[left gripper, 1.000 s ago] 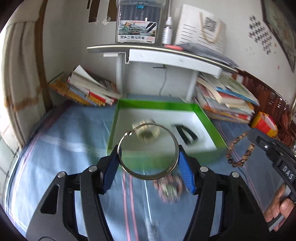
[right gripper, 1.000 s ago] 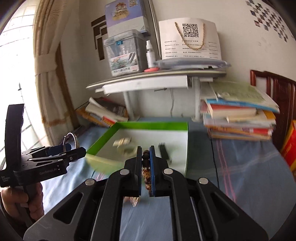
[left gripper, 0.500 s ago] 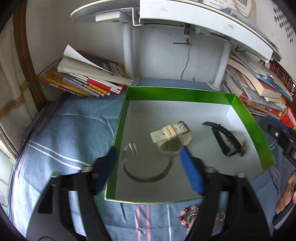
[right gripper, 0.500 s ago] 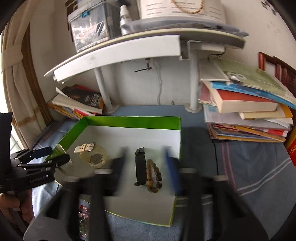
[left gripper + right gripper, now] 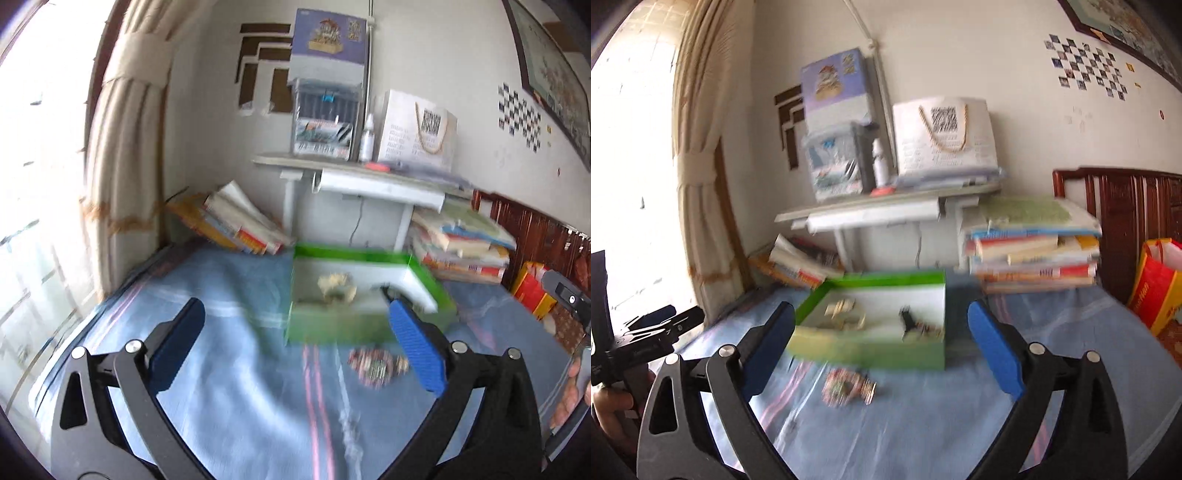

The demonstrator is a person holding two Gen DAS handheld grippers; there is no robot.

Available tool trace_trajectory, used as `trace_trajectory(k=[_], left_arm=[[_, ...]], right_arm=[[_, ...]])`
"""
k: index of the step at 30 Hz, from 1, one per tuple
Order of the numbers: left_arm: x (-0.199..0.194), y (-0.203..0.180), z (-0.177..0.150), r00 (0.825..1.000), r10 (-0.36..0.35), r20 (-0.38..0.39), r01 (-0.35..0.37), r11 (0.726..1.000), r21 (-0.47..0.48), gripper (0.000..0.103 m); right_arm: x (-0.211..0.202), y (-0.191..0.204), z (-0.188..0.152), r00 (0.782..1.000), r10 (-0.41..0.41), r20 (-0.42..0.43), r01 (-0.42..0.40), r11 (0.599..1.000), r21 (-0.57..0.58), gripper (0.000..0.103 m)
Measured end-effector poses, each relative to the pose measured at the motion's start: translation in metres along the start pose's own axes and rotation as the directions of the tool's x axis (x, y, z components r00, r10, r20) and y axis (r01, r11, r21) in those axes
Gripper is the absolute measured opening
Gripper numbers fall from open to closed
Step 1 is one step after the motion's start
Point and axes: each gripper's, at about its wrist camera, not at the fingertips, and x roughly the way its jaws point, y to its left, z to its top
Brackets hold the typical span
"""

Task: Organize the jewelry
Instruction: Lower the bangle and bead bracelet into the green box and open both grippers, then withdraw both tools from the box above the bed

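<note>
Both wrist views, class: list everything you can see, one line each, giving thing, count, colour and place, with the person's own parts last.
green box: one, green with white inside, on the blue cloth.
beige watch: one, inside the box, left.
black strap: one, inside the box, right; blurred.
beaded bracelet: one, reddish mixed beads, on the cloth in front of the box.
blue cloth: one, pink-striped, covering the surface.
book stacks: two, multicoloured, either side of the white shelf.
paper bag: one, white, on the shelf.
red bag: one, far right.
left tool: open, empty.
right tool: open, empty.
</note>
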Motion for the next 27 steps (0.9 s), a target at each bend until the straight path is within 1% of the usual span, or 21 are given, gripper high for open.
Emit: trace_trajectory(k=[3,6,9,12,19,27], left_arm=[[-0.016,-0.002,-0.031,0.999,0.000,-0.046,0.001,1.000,0.015,0.099],[-0.024,-0.005,-0.057,0.994,-0.028,-0.104,0.028,1.000,0.001,0.099],[-0.031,-0.008,-0.077,0.989,-0.055,-0.137,0.055,0.998,-0.006,0.099],[-0.040,-0.011,-0.089,0.989,-0.055,-0.139,0.056,0.998,0.003,0.099],[-0.053,-0.017,-0.103,0.987,-0.062,-0.148,0.062,0.998,-0.001,0.099],[-0.058,-0.022,-0.101,0.987,-0.069,-0.143,0.072,0.997,0.017,0.099]], right_arm=[[-0.010,0.016,-0.034,0.998,0.006,-0.058,-0.006,1.000,-0.006,0.093],[-0.017,0.029,-0.061,0.994,0.019,-0.109,-0.020,1.000,-0.013,0.093],[-0.026,0.037,-0.078,0.992,0.016,-0.122,-0.019,0.999,-0.026,0.093],[-0.035,0.039,-0.089,0.991,0.017,-0.130,-0.020,1.000,-0.023,0.093],[-0.052,0.038,-0.104,0.990,0.015,-0.139,-0.018,1.000,-0.026,0.093],[-0.054,0.037,-0.105,0.991,0.018,-0.132,-0.021,1.000,-0.018,0.093]])
